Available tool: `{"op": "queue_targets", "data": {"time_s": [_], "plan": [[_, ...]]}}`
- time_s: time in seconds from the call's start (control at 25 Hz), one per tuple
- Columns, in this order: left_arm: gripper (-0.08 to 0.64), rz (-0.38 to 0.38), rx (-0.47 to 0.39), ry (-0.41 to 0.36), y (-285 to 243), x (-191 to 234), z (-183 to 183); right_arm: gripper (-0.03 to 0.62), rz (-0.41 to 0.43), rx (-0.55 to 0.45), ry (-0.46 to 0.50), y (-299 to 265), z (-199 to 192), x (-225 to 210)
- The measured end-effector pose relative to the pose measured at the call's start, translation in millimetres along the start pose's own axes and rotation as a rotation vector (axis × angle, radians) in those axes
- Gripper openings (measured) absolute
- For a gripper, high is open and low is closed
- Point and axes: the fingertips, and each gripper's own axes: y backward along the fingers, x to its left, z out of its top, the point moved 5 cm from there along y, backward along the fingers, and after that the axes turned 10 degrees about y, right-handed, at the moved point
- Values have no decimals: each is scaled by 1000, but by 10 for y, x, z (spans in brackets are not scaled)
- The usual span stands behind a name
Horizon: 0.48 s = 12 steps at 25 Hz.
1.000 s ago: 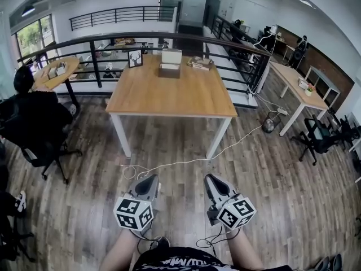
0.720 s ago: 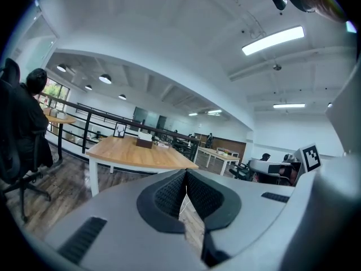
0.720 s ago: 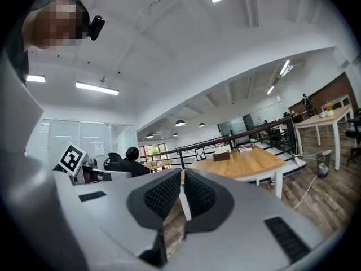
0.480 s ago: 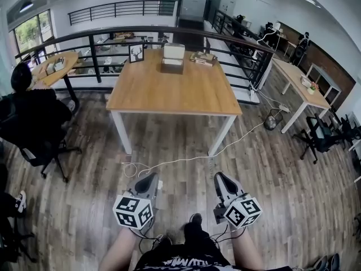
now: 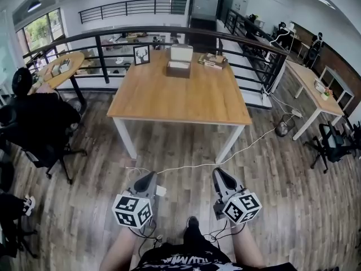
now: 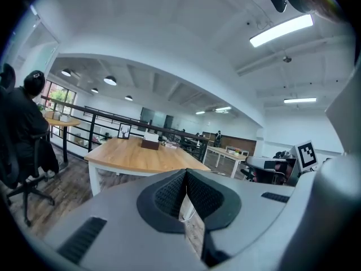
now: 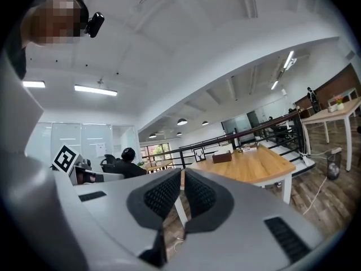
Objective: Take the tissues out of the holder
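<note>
A wide office floor of grey-brown wooden planks, seen from above. At far left a person in black (image 5: 40,117) sits on a wheeled office chair, back to the camera, beside a round wooden table (image 5: 61,68). Low in the frame, left of centre, is the left gripper (image 5: 148,179); its jaws are pressed together at the tips with nothing between them, and it points toward the tables ahead. In the middle stands a large wooden table (image 5: 180,97) on white legs, backed by a black railing (image 5: 113,35). Along its far edge, from left: a framed deer picture (image 5: 141,55), upright; the tissue holder (image 5: 178,69), a dark brown box; the white tissues (image 5: 181,53) standing up out of it, not yet taken out; a low pile of small items (image 5: 213,61), too small to identify. The holder is well apart from both grippers. Right of centre, low down, is the right gripper (image 5: 220,174); its jaws are also clenched on nothing. A white cable (image 5: 237,148) trails across the floor between the grippers and the table. At far right are a second long desk (image 5: 313,81) and a black office chair (image 5: 334,143).
</note>
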Motion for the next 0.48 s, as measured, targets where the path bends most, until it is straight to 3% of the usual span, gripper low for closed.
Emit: {"op": "queue_targets", "data": {"time_s": [0.48], "plan": [[14,24,8,-8,-1281,-217,285,29,-12,-12,-20,-490,123,-1346]]}}
